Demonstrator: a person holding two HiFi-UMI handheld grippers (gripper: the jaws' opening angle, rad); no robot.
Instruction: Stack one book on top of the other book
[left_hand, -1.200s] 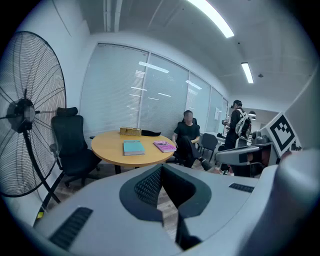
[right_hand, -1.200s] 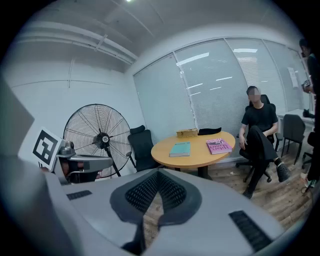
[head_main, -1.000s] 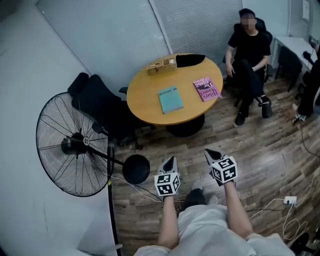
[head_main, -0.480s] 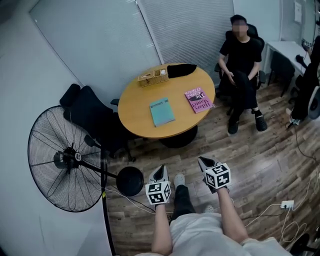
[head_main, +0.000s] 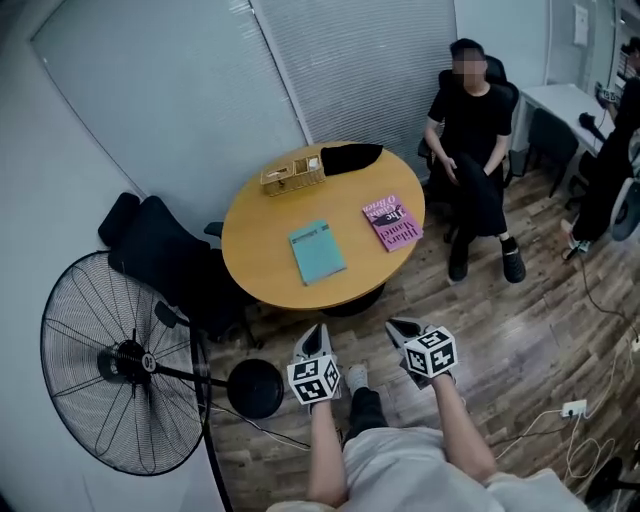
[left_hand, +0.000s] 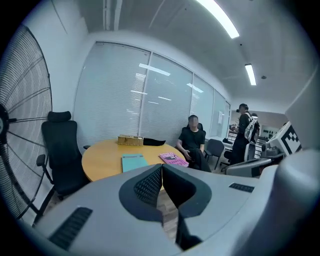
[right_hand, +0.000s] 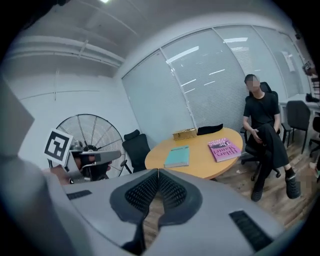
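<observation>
A teal book (head_main: 317, 252) lies flat near the middle of the round wooden table (head_main: 262, 275). To its right a pink book (head_main: 392, 222) lies by the table's edge. Both also show in the gripper views: the teal book (left_hand: 132, 162) (right_hand: 177, 156) and the pink book (left_hand: 173, 158) (right_hand: 225, 149). My left gripper (head_main: 314, 336) and right gripper (head_main: 398, 328) hang over the wood floor just short of the table, side by side, both shut and empty. Each points toward the table.
A woven basket (head_main: 292, 174) and a black cloth (head_main: 350, 156) sit at the table's far side. A person in black (head_main: 470, 140) sits on a chair to the right. A black office chair (head_main: 160, 255) and a large standing fan (head_main: 112, 375) stand at left. Cables (head_main: 585, 420) lie on the floor.
The table has drawn nearer in the head view; both grippers have moved forward toward its front edge, staying shut. The fan has slid toward the lower left of the picture.
</observation>
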